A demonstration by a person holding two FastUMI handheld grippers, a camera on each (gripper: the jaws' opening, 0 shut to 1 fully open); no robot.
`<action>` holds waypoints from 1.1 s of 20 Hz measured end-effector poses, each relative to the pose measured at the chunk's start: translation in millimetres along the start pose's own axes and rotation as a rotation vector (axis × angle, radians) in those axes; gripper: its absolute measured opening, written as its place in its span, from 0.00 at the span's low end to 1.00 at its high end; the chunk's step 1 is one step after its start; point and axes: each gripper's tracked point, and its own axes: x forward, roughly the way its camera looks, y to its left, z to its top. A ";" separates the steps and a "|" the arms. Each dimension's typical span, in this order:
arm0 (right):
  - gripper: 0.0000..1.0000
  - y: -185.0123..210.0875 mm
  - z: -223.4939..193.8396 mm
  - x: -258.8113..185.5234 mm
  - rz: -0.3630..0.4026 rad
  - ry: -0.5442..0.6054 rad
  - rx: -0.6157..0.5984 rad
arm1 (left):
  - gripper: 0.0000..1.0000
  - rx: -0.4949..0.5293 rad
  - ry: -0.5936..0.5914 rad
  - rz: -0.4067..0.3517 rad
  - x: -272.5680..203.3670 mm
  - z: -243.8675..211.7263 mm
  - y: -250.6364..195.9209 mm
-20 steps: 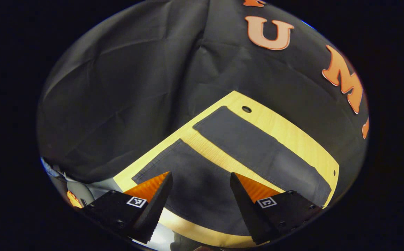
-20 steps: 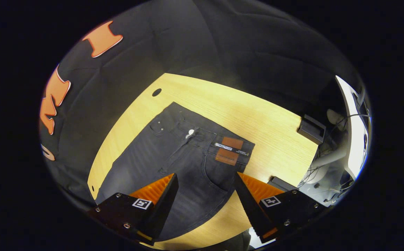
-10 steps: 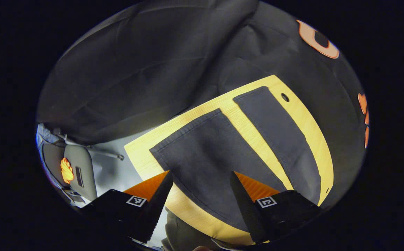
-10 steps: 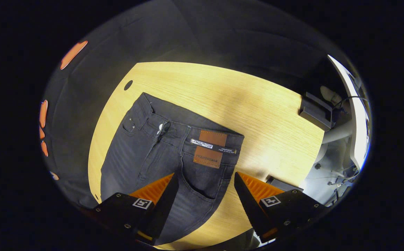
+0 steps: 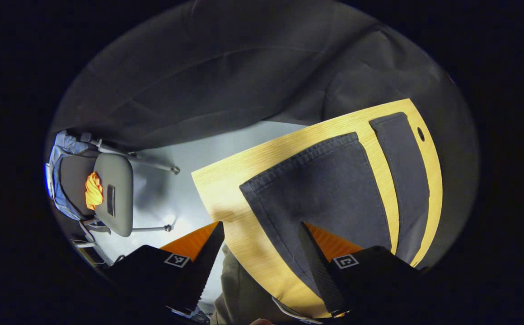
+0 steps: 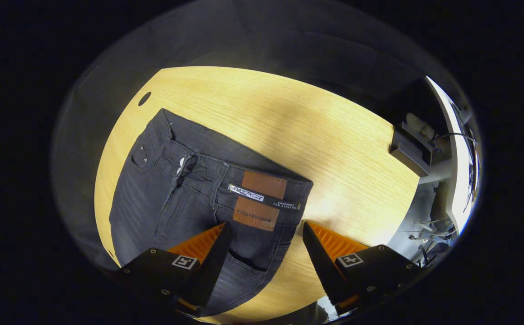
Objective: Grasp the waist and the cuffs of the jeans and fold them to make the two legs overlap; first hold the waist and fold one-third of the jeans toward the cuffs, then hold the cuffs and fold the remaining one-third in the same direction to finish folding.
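While the jeans (image 6: 189, 203) lie flat and unfolded on the wooden table (image 6: 316, 135), both tongs hang above them, spread wide and holding nothing. The right gripper (image 6: 264, 248) is above the waist (image 6: 230, 174), just near the brown patch (image 6: 258, 201); its writing is too small to read. The left gripper (image 5: 259, 250) is above the near cuff (image 5: 298, 158). The legs run long, away from the waist.

Bare table (image 6: 325, 135) lies open far and right of the jeans (image 6: 176, 198). A black box (image 6: 410, 149) sits at the far right edge. A chair (image 5: 108, 194) stands on the floor, left, well apart.
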 end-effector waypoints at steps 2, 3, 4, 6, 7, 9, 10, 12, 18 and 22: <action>0.97 0.5 0.0 0.4 -0.027 0.004 -0.017 | 0.99 -0.007 0.057 0.025 10.0 -2.2 -4.8; 0.96 0.9 -0.9 1.7 -0.046 0.010 -0.036 | 0.99 -0.008 0.059 0.051 19.2 -0.2 -4.8; 0.96 -1.4 -0.8 2.9 -0.073 0.007 -0.068 | 0.98 -0.022 0.058 0.115 28.0 -0.2 6.4; 0.95 -2.5 -3.4 2.8 -0.094 0.003 -0.100 | 0.99 -0.071 0.063 0.091 39.0 -0.2 -7.1; 0.94 -0.8 -1.4 3.4 -0.102 -0.005 -0.097 | 0.95 -0.059 0.060 0.093 37.2 4.0 -7.8; 0.87 -1.3 -1.8 4.6 -0.105 0.004 -0.098 | 0.95 -0.053 0.052 0.091 35.0 5.7 -2.8; 0.82 -1.2 -0.5 5.4 -0.096 0.011 -0.099 | 0.89 -0.045 0.049 0.085 33.8 5.7 -3.8; 0.70 -1.8 -1.5 3.1 -0.058 0.014 -0.079 | 0.71 -0.001 -0.012 0.066 37.7 16.5 -10.5; 0.18 9.0 -2.6 3.5 0.243 0.029 0.218 | 0.01 0.087 -0.143 -0.128 30.4 29.6 -31.5; 0.08 20.5 -4.1 -7.8 0.337 0.011 0.277 | 0.01 0.073 -0.183 -0.273 12.7 38.7 -33.7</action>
